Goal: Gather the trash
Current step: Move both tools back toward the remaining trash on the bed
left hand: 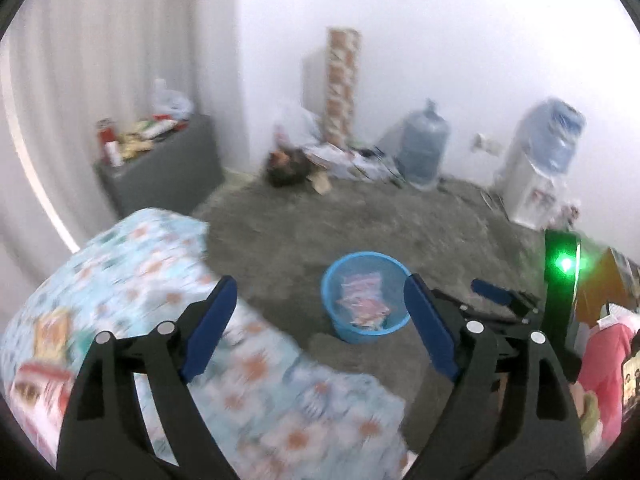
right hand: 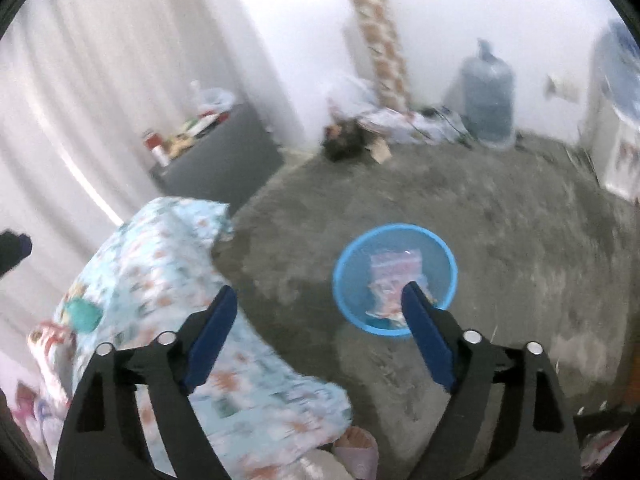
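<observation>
1. L gripper (left hand: 316, 320) and R gripper (right hand: 316, 328): jaws wide, nothing between them.
2. Wrapper (right hand: 394, 280) lies in bin (right hand: 344, 256); drop looks done.
3. Next: find more trash, prob. on bed (left hand: 120, 264).

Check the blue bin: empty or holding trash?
Holding trash: a pink-and-white wrapper lies inside the upright blue bin.

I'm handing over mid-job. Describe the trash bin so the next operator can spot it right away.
Start at the grey carpet beyond the corner of the floral bedspread. The blue plastic wastebasket stands alone on it, upright, near the bed corner. It is the only round, open-topped blue container, with pink and white wrappers inside, unlike the tall capped water jug against the wall.
</observation>
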Tool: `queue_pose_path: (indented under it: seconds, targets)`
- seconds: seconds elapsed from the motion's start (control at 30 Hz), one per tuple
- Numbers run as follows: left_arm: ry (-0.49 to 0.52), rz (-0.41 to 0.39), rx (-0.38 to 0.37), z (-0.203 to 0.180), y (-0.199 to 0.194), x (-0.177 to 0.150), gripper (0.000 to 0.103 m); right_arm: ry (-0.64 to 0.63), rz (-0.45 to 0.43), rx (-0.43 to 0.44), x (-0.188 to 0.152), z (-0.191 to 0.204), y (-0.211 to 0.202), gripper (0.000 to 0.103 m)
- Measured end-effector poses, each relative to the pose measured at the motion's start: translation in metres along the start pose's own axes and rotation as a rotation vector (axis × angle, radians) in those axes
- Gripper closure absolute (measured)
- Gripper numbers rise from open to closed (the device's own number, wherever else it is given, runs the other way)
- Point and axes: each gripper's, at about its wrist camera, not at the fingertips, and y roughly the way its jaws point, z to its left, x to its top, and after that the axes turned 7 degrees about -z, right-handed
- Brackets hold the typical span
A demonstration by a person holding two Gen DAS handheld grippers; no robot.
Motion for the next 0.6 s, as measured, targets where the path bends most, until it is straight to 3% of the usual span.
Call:
queue_pose_path:
  seconds: [0.17, 0.37, 0.6]
  targets:
    - [-0.105, -0.051, 0.132, 0.047, -0.070, -0.038, 0.020, -0.152, 0.021, 0.087, -0.012, 0.067, -0.025, 0.013]
    - [-0.218, -0.083, 0.255, 0.089, -0.128, -0.091, 0.020, -0.267, 0.130, 0.093, -0.045, 0.126, -0.032, 0.012]
    - [-0.299, -0.102, 0.358, 0.124, -0.175, -0.144, 0.020, -0.517, 0.074, 0.059, -0.071, 0.178, -0.046, 0.007]
